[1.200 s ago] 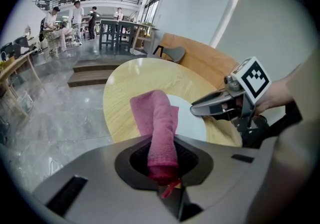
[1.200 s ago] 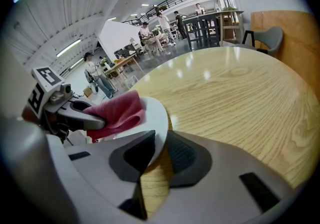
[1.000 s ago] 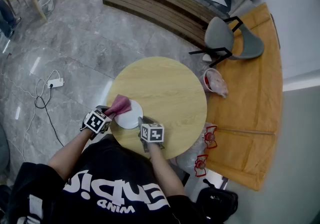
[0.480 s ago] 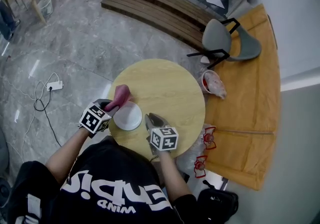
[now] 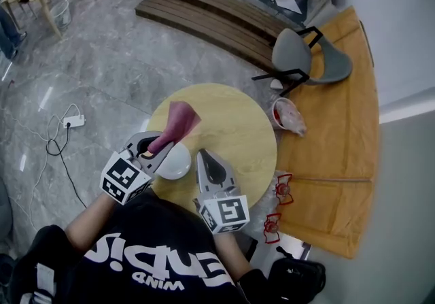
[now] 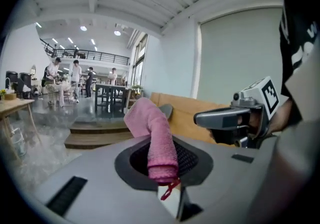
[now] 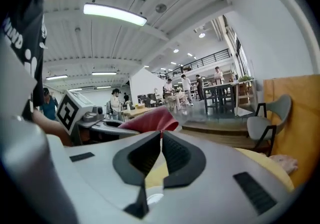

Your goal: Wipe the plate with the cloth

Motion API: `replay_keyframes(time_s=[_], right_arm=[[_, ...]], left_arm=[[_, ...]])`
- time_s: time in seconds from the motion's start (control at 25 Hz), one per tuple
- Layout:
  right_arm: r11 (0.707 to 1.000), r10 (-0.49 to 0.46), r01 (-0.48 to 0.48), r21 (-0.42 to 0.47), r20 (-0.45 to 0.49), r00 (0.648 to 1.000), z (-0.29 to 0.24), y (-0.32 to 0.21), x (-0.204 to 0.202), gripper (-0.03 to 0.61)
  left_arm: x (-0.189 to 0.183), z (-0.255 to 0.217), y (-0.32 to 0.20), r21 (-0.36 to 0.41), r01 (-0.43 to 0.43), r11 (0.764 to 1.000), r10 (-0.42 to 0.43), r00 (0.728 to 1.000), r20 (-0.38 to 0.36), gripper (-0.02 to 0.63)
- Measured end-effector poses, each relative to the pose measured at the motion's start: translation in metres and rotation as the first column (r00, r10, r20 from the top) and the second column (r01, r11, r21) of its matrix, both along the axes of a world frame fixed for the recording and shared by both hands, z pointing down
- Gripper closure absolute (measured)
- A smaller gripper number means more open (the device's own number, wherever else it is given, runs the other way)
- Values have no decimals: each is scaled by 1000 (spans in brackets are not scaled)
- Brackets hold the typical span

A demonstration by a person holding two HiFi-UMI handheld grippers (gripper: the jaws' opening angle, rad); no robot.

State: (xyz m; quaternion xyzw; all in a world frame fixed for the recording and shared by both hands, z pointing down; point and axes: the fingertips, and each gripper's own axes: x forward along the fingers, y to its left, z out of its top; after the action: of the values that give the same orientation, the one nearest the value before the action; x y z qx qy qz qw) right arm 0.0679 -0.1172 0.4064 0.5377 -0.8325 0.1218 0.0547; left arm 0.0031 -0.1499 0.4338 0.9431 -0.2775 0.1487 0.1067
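Left gripper: The left gripper (image 5: 159,149) was clamped tight on the lower end of the pink cloth (image 6: 151,127), with the fabric pinched between its jaws.

Cloth: It stood up out of the jaws as a rolled strip. Its long axis ran up and away from the person, the free end flopped over, and no part of it touched the plate.

Plate: The white plate (image 5: 177,162) lay flat just below and ahead of the left gripper's jaws. That gripper partly covered it in the head view.

Right gripper: The right gripper (image 7: 161,142) was closed to a thin slit and held nothing, its tip just right of the plate.

Key relation: The plate sat beneath the cloth-bearing gripper, so the left one appeared the nearer. By these views, the strip would have to tip forward and down before fabric met china.

Surface: The plate rested on a round, pale wooden table (image 5: 234,126), close to the edge nearest the person. The top was bare beyond the plate.

Room: Beyond the plate stretched a grey stone floor (image 5: 122,58) and a slatted wooden bench (image 5: 211,10). A grey chair (image 5: 299,54) stood far right of the plate. A power strip (image 5: 72,121) and its cable lay well left of it.
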Motion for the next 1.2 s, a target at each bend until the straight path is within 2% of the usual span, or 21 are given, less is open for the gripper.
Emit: replay_keyframes(time_s=[0.2, 0.32, 0.52, 1.2], right_arm=[[997, 17, -17, 70, 2, 1000, -29, 4, -1, 554], [996, 32, -34, 85, 17, 999, -35, 5, 3, 555], [994, 48, -47, 100, -8, 999, -34, 6, 6, 557], [997, 25, -24, 79, -3, 1000, -28, 8, 3, 557]], left_arm=[[-3, -30, 2, 109, 60, 992, -53, 997, -62, 563], [-3, -32, 3, 139, 80, 987, -70, 995, -75, 563], [2, -30, 5, 137, 91, 986, -80, 993, -82, 563], [4, -29, 7, 125, 87, 988, -79, 994, -69, 563]])
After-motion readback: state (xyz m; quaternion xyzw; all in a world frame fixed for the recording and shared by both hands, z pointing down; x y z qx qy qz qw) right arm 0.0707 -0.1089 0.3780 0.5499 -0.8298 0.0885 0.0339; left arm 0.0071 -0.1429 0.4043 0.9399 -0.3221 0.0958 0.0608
